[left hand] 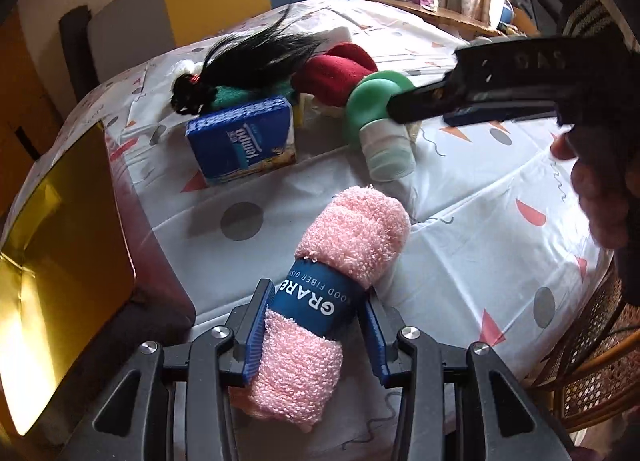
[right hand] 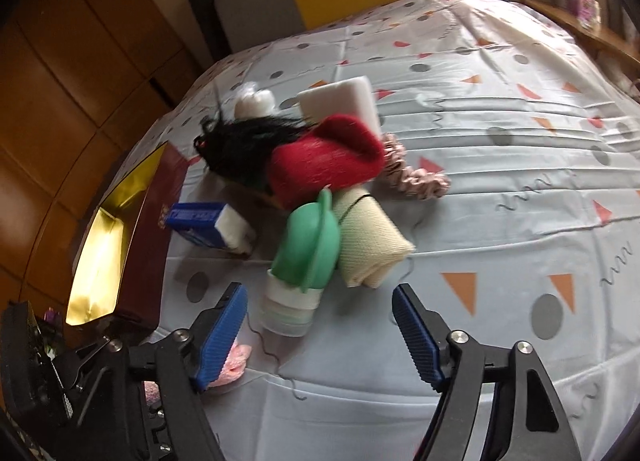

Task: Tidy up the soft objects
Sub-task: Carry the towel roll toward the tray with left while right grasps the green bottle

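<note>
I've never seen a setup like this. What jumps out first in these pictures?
The fluffy pink towel roll with its blue paper band, clamped in the left hand-held gripper low in the left wrist view. Behind it on the patterned tablecloth sits a jumble: a red cloth, a tuft of black hair and a green squeeze bottle. The right hand-held gripper gapes open just before that bottle.

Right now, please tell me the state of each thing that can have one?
pink towel roll: rolled, banded, gripped
left gripper: shut on the roll
right gripper: open, holds nothing
box: open, gold inside
green bottle: lying down, capped
beige cloth: rolled
</note>
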